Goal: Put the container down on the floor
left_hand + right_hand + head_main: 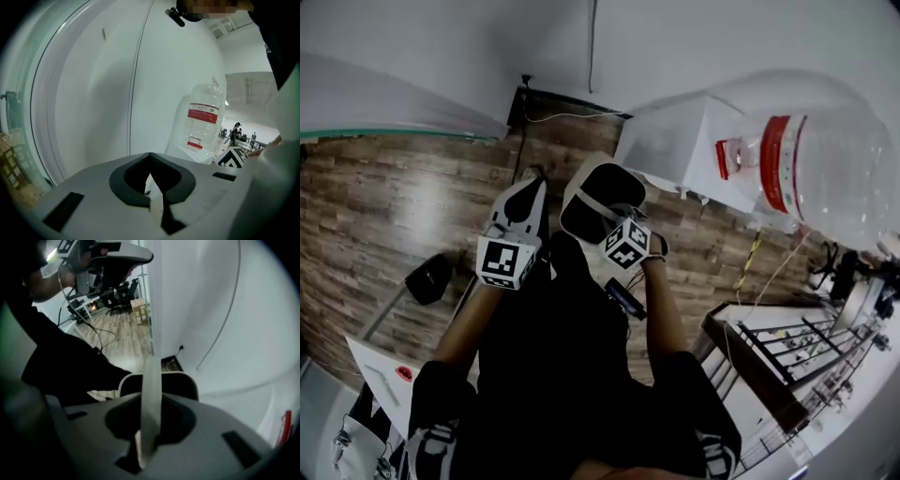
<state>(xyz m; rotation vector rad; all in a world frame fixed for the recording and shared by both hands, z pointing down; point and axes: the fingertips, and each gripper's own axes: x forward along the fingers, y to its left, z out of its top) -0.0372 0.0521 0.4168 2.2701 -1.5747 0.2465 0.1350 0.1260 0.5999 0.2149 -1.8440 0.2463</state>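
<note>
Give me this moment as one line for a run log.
left claw: shut | right claw: shut on container wall | container: held over wood floor, not yet set down

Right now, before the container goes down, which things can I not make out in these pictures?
Container: its underside and depth. The head view looks from above, and the right tool covers its near rim.
Floor under the container: head view, hidden by the container and the person's dark clothes.
Print on the water bottle: left gripper view, too small.
</note>
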